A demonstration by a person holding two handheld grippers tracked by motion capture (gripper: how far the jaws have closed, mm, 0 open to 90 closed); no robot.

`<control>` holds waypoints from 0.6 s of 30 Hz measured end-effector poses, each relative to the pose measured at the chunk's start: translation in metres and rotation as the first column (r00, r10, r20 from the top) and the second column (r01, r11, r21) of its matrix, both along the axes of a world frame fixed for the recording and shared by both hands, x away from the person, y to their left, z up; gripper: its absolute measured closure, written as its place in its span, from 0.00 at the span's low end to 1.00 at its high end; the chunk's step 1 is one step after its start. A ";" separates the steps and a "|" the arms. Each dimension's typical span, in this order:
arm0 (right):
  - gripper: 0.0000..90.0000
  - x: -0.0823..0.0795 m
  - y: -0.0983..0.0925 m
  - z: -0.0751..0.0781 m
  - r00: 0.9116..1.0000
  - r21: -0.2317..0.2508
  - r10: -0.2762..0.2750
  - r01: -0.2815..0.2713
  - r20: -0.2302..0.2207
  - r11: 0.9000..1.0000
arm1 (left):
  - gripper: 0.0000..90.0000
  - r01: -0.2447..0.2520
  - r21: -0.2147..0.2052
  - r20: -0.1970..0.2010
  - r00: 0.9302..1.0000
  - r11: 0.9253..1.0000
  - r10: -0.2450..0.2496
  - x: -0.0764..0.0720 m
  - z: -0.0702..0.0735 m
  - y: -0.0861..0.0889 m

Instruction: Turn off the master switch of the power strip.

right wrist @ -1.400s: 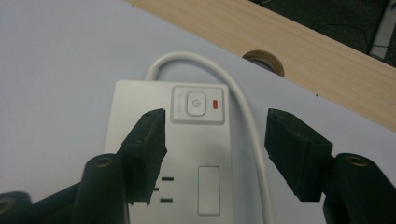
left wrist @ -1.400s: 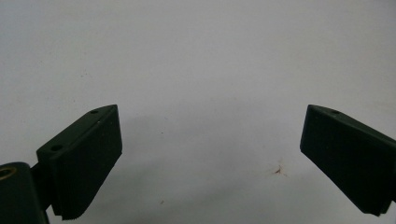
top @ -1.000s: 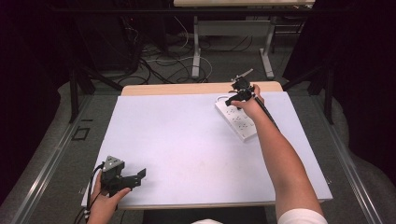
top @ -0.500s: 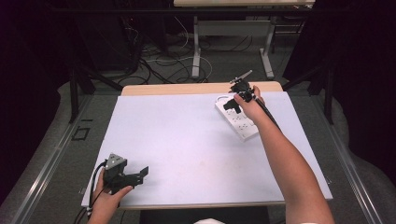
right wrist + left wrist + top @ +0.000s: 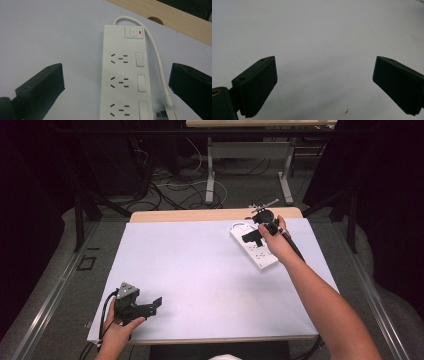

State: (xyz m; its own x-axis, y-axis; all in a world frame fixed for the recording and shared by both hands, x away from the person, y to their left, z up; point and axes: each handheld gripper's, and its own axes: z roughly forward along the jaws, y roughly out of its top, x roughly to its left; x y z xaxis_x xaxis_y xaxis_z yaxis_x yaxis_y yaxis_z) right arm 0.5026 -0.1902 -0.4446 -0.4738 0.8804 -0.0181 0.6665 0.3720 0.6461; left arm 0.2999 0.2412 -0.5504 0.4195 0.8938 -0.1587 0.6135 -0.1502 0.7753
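Right tongs (image 5: 116, 85) have just opened over white power strip (image 5: 123, 75).

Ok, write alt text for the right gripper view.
A white power strip lies on a pale table, framed between the right gripper's two open black jaws, which touch nothing. It shows three socket rows with rocker switches, a main switch at its far end, and a white cable looping along one side.

My right gripper (image 5: 116, 87) spread wide above the white plastic power strip (image 5: 122, 75), its white cord (image 5: 157, 62) looping alongside, pale surface (image 5: 50, 32) beneath
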 end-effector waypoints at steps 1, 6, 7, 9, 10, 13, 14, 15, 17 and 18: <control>0.00 -0.003 -0.002 0.001 1.000 -0.003 0.002 -0.002 0.003 1.000 | 0.07 0.000 0.000 -0.001 1.000 1.000 0.000 0.000 0.000 0.000; 0.00 -0.021 -0.013 0.007 1.000 0.004 0.012 -0.012 0.017 1.000 | 0.07 0.003 0.003 -0.006 1.000 1.000 -0.003 0.000 0.001 0.001; 0.00 -0.025 -0.016 0.008 1.000 0.009 0.015 -0.016 0.019 1.000 | 0.07 0.002 0.002 -0.004 1.000 1.000 -0.002 0.000 0.001 0.001; 0.00 -0.032 -0.021 0.009 0.999 0.009 0.016 -0.016 0.030 1.000 | 0.07 -0.001 0.002 -0.002 1.000 1.000 0.001 0.000 0.001 0.001; 0.00 -0.037 -0.023 0.009 0.999 0.018 0.014 -0.015 0.033 1.000 | 0.07 0.000 0.003 -0.004 1.000 1.000 0.000 0.000 0.001 0.001; 0.00 -0.047 -0.031 0.010 0.999 0.034 0.014 -0.016 0.050 0.999 | 0.07 -0.001 0.003 -0.005 1.000 1.000 0.001 0.000 0.001 0.001; 0.00 -0.051 -0.033 0.009 0.999 0.042 0.009 -0.012 0.054 0.999 | 0.07 0.001 0.007 -0.006 1.000 1.000 -0.001 0.000 0.001 0.002; 0.00 -0.054 -0.036 0.008 0.998 0.047 0.015 -0.018 0.063 0.999 | 0.07 -0.001 0.006 -0.002 1.000 1.000 0.001 0.000 0.001 0.002; 0.00 -0.061 -0.040 0.006 0.998 0.054 0.009 -0.013 0.069 0.998 | 0.07 -0.001 0.007 -0.007 1.000 1.000 0.001 0.000 0.001 0.002; 0.00 -0.065 -0.042 0.004 0.997 0.060 0.009 -0.013 0.075 0.998 | 0.07 -0.002 0.005 -0.007 1.000 1.000 0.002 0.000 0.001 0.002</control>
